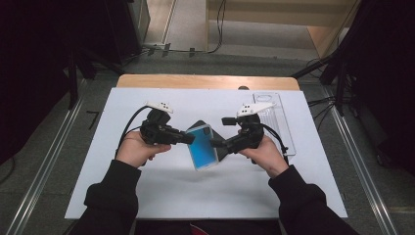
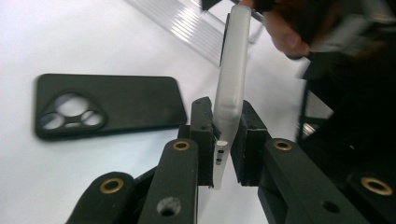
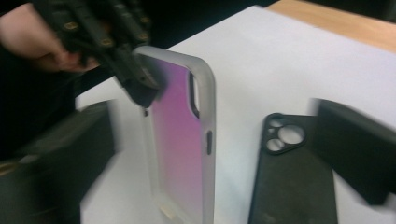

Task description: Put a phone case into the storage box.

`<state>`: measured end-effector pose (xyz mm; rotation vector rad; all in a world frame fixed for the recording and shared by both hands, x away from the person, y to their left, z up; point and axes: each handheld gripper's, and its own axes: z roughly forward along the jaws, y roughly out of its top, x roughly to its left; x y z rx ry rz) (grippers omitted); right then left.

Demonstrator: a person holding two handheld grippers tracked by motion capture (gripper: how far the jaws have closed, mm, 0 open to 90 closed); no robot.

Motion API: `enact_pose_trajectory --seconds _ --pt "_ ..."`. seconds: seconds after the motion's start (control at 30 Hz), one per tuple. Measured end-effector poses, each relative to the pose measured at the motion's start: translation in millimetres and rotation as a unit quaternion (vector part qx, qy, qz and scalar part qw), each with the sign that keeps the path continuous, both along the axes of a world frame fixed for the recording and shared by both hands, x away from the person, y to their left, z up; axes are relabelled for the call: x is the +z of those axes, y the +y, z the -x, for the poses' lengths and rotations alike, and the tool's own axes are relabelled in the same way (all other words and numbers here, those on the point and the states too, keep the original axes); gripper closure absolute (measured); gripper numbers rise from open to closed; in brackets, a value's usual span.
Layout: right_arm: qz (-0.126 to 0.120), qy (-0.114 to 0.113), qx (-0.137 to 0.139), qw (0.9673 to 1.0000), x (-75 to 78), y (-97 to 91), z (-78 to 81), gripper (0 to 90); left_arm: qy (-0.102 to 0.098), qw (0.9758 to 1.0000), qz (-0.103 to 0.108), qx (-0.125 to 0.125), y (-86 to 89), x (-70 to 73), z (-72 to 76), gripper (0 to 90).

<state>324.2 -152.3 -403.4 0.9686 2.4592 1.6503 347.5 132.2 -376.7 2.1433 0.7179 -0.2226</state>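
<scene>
left gripper [image 2: 224,154] clamped on frosted phone case [image 2: 231,84] | right gripper [image 1: 215,143] jaws wide apart (blurry) | black case [image 2: 107,105] flat on table [image 1: 161,191]

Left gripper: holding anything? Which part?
Left gripper clamps the frosted phone case by one long side edge, near its side buttons. Right gripper is open, holding nothing.

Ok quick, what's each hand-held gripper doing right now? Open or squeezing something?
Left hand-held gripper: closed, squeezing the edge of the frosted phone case.
Right hand-held gripper: open wide, holding nothing; the case stands between its jaws.
</scene>
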Motion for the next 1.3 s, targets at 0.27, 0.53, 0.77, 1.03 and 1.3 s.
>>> enact_pose_trajectory --seconds 0.27,0.53,0.77,1.03,1.3 --pt "0.021 0.026 -0.025 0.9992 -5.0 5.8 3.0 0.0 0.013 0.9975 -0.018 0.066 3.0 5.6 -1.4 79.9" --pt "0.03 0.012 -0.074 0.9967 -9.9 21.1 10.2 0.0 0.026 0.9919 -0.025 0.121 1.9 10.3 -1.6 79.9" --pt "0.049 0.007 -0.096 0.9942 -13.6 33.6 14.3 0.0 0.036 0.9887 -0.026 0.143 -4.9 10.8 0.0 79.8" --pt "0.062 0.001 -0.107 0.9923 -17.3 45.7 14.5 0.0 0.054 0.9867 -0.029 0.151 -11.3 11.2 3.1 79.9" --pt "0.084 -0.005 -0.113 0.99 -21.7 65.4 15.4 0.0 0.055 0.9855 -0.027 0.158 -12.0 12.1 7.2 79.9"
